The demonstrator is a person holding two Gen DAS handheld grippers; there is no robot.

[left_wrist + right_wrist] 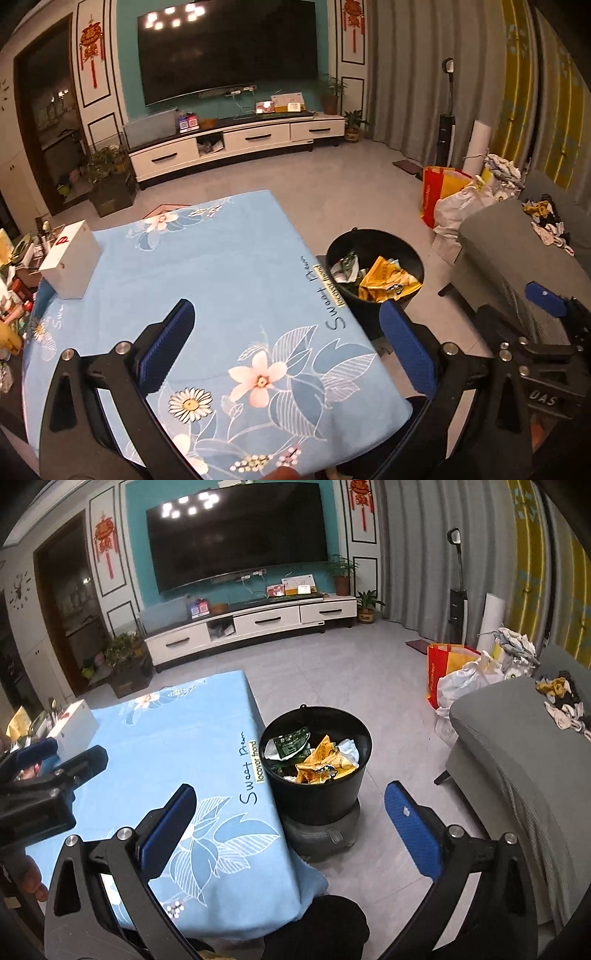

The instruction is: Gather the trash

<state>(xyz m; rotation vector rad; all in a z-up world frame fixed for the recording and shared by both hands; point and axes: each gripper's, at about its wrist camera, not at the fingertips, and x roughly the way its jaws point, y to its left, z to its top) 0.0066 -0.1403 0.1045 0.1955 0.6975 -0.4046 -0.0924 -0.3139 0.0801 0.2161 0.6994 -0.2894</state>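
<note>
**Operator:** While both tools hang over the near end of the table, I've got nothing in either one. My left gripper [284,350] is spread wide and empty above the light-blue floral tablecloth [207,266], and my right gripper [291,827] is just as wide, empty, straddling the cloth's right edge with the floor beneath its outer finger.

**Spotter:** Where's the trash?

**Operator:** All that I can see of it sits in the round black plastic bucket [314,797], which stands on a low grey base on the floor, just beside the right edge of the table. Inside: a crumpled yellow-orange snack wrapper [319,762], a dark green packet [290,744] toward the table side, and some white crumpled paper [349,749] toward the far right. It's a loose heap, below the rim.

**Spotter:** Anything left on the cloth?

**Operator:** Only a white cardboard box [70,264] near the far left corner, and I can't tell whether that counts as rubbish. Clutter beyond the left edge is too blurred to sort.

**Spotter:** So the step?

**Operator:** Scanning for leftovers, I'd judge. Doing it well means holding both tools high, fingers wide, sweeping slowly along the cloth's edges, and keeping my right one away from the bucket rim so I don't tip it.
</note>
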